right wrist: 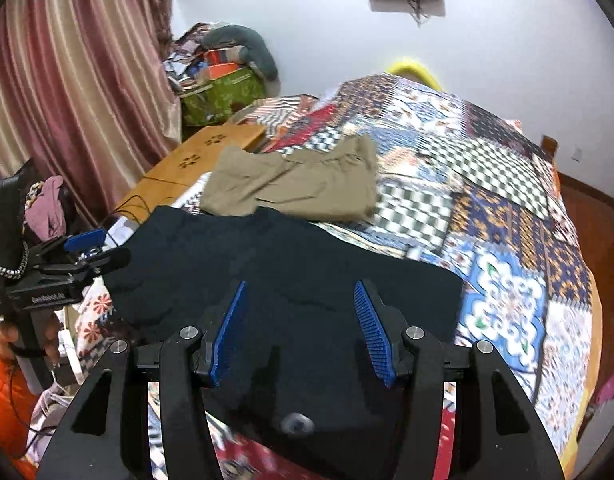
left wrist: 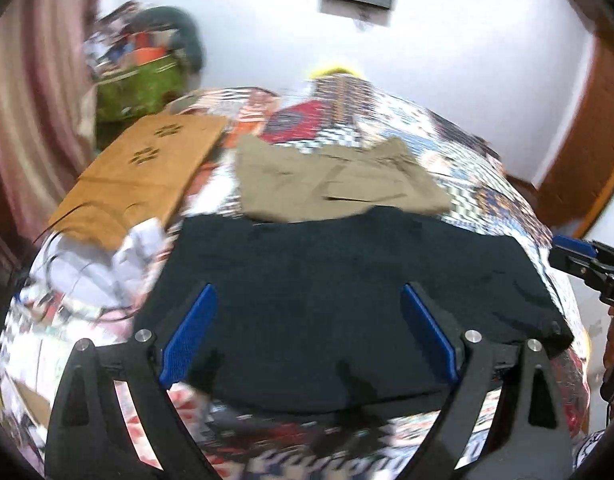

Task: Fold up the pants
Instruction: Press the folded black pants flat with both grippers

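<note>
A pair of dark pants (right wrist: 283,264), already folded into a flat block, is seen lying on the patchwork bedspread (right wrist: 507,216) in the lower middle of both views. In the left wrist view the left gripper (left wrist: 307,332) is held above the dark cloth with its blue pads (left wrist: 189,334) spread wide and nothing between them. In the right wrist view the right gripper (right wrist: 303,332) is likewise held over the pants, its jaws parted and released, with no cloth pinched by its pads (right wrist: 375,334). A second, khaki garment (right wrist: 295,182) is laid just beyond the dark pants, its near edge overlapped by them. A wooden board (right wrist: 195,160) with cut-out flower shapes is placed at the left edge of the bed, near a striped curtain (right wrist: 67,80). A green bag (right wrist: 223,96) piled with things is seen against the wall at the upper left. The left view is blurred.
</note>
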